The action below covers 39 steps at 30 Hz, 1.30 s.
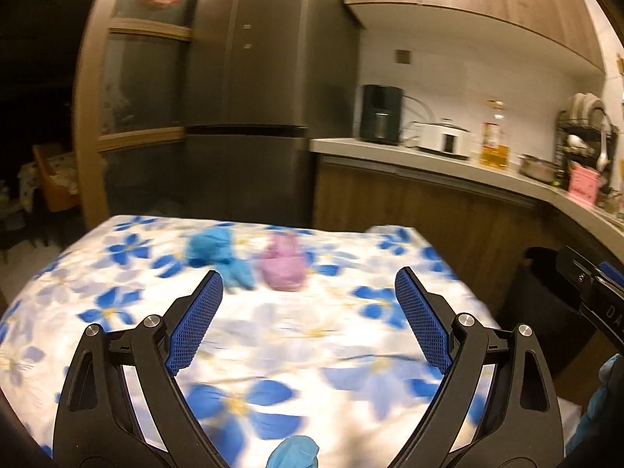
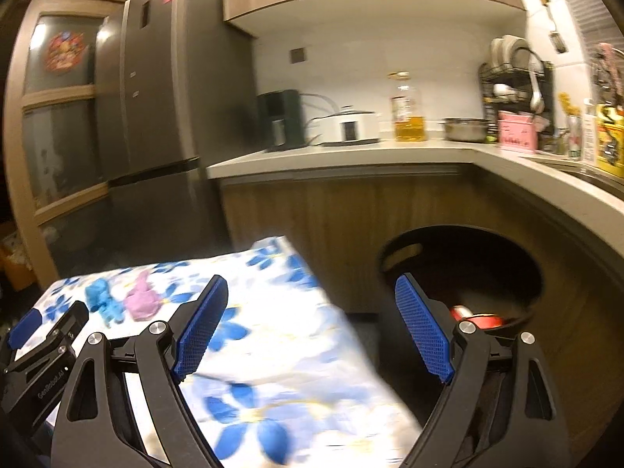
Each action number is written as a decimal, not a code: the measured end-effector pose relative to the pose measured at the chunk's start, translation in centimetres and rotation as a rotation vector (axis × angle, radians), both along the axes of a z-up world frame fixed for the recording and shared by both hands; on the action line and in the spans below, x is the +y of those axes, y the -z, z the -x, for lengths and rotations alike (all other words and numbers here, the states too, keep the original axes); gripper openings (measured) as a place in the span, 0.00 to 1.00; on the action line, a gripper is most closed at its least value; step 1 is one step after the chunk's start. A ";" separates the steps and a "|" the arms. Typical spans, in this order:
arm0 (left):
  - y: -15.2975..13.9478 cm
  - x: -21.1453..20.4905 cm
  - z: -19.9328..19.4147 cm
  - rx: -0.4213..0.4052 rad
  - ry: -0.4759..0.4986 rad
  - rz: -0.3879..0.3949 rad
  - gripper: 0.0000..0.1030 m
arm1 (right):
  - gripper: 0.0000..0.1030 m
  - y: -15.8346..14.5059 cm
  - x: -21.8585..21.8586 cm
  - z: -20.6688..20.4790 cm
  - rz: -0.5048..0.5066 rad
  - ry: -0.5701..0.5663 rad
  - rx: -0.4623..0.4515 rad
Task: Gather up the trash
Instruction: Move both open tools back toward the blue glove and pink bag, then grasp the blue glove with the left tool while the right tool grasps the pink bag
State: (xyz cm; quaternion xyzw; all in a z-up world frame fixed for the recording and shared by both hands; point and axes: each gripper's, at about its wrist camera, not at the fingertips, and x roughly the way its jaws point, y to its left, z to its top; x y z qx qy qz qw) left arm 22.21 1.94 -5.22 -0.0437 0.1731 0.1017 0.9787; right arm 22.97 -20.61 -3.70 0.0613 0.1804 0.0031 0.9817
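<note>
A crumpled blue glove (image 1: 216, 251) and a crumpled pink glove (image 1: 282, 263) lie side by side at the far end of a table under a white cloth with blue flowers (image 1: 273, 335). My left gripper (image 1: 308, 284) hovers over the cloth short of them, open and empty. My right gripper (image 2: 312, 292) is open and empty too, over the table's right edge, with the blue glove (image 2: 102, 299) and pink glove (image 2: 142, 298) far to its left. A black bin (image 2: 460, 273) stands on the floor right of the table, with something red (image 2: 477, 318) inside.
A wooden counter (image 2: 351, 156) runs behind and to the right, with an oil bottle (image 2: 407, 111), a white cooker (image 2: 349, 124) and a dish rack (image 2: 514, 78). A grey fridge (image 1: 249, 89) stands behind the table. The left gripper's body (image 2: 43, 335) shows at the right wrist view's lower left.
</note>
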 end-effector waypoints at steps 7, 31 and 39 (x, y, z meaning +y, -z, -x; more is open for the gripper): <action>0.3 6.5 -1.3 -0.019 -0.102 0.005 0.86 | 0.83 1.1 6.9 -2.4 0.023 -0.112 -0.006; 7.3 15.2 -16.0 0.277 -0.157 0.246 0.12 | 0.82 3.5 15.7 -9.0 0.042 -0.178 0.033; 6.3 16.8 -12.5 0.157 -0.089 0.384 0.00 | 0.80 4.7 19.7 -10.6 0.060 -0.232 0.062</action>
